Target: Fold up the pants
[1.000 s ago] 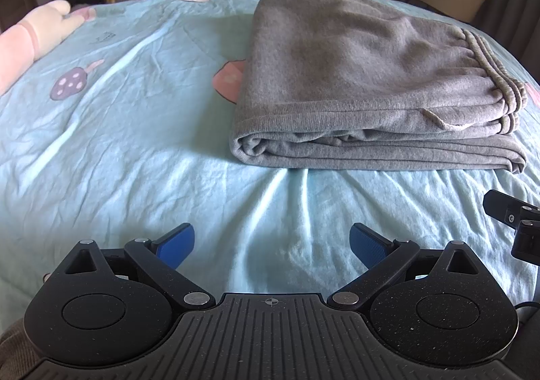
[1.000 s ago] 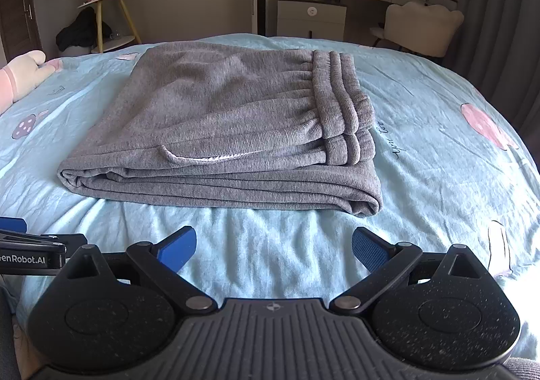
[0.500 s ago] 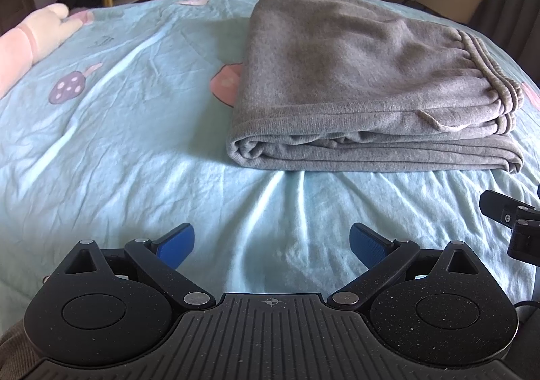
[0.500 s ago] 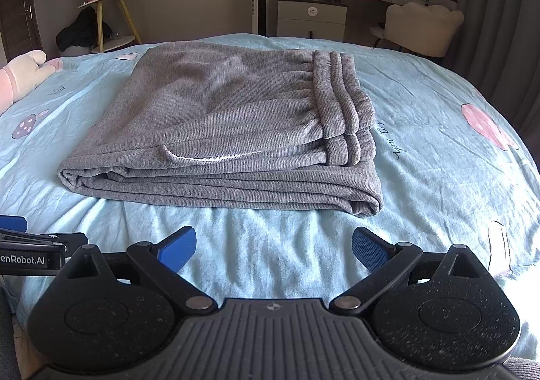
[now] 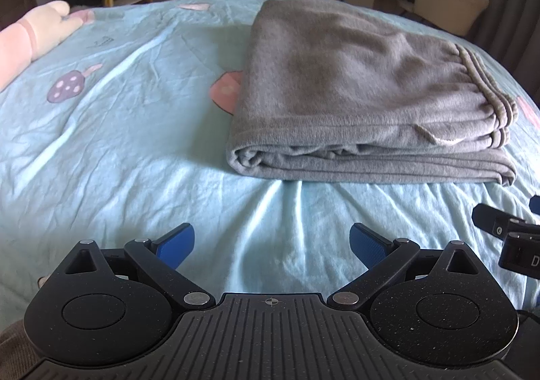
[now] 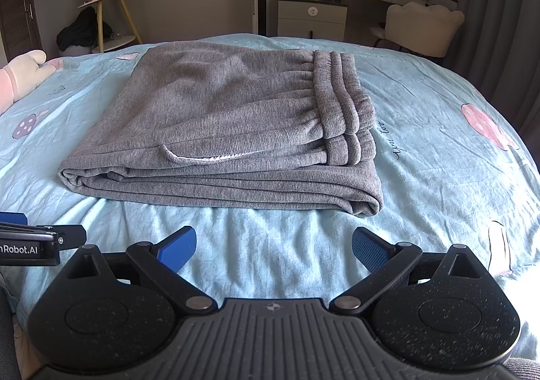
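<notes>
Grey pants (image 5: 354,89) lie folded in a flat stack on the light blue bed sheet (image 5: 118,143), waistband to the right. They also show in the right wrist view (image 6: 236,130). My left gripper (image 5: 271,245) is open and empty, held back from the stack's near left corner. My right gripper (image 6: 274,246) is open and empty, held back from the stack's near edge. Neither touches the pants. The right gripper's body (image 5: 509,235) shows at the right edge of the left wrist view; the left gripper's body (image 6: 30,241) shows at the left edge of the right wrist view.
A pink plush toy (image 5: 30,35) lies at the bed's far left. Beyond the bed stand a yellow-legged side table (image 6: 108,19), a white cabinet (image 6: 312,17), a dressing table with a cream chair (image 6: 425,25), and grey curtains (image 6: 499,25) at the right.
The left wrist view has shifted slightly, so the pants sit a little lower and more central. The right gripper has not moved. Both grippers stay open.
</notes>
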`<action>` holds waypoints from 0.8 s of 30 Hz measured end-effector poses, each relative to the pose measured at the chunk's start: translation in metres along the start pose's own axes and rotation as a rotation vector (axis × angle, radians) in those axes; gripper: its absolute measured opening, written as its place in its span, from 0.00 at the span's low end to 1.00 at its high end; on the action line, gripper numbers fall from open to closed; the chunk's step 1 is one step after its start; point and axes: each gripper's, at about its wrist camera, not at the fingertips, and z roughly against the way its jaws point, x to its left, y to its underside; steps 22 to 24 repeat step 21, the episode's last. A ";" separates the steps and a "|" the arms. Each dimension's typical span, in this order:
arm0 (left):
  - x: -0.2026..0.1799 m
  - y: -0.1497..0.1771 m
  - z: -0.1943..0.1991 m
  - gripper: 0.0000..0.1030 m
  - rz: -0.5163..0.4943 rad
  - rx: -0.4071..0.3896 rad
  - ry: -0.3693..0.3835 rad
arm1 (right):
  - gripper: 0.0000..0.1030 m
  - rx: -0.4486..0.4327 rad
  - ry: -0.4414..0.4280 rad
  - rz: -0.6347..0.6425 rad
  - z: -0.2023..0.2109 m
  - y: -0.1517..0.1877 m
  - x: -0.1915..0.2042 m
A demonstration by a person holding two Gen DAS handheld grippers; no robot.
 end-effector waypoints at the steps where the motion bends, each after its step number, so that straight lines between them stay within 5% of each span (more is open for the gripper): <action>1: 0.001 0.000 0.001 0.98 0.005 -0.010 0.003 | 0.96 0.000 0.000 0.000 0.000 0.000 0.000; 24: -0.012 0.004 -0.002 0.98 -0.082 -0.001 -0.028 | 0.96 0.000 0.001 0.001 -0.001 0.001 0.000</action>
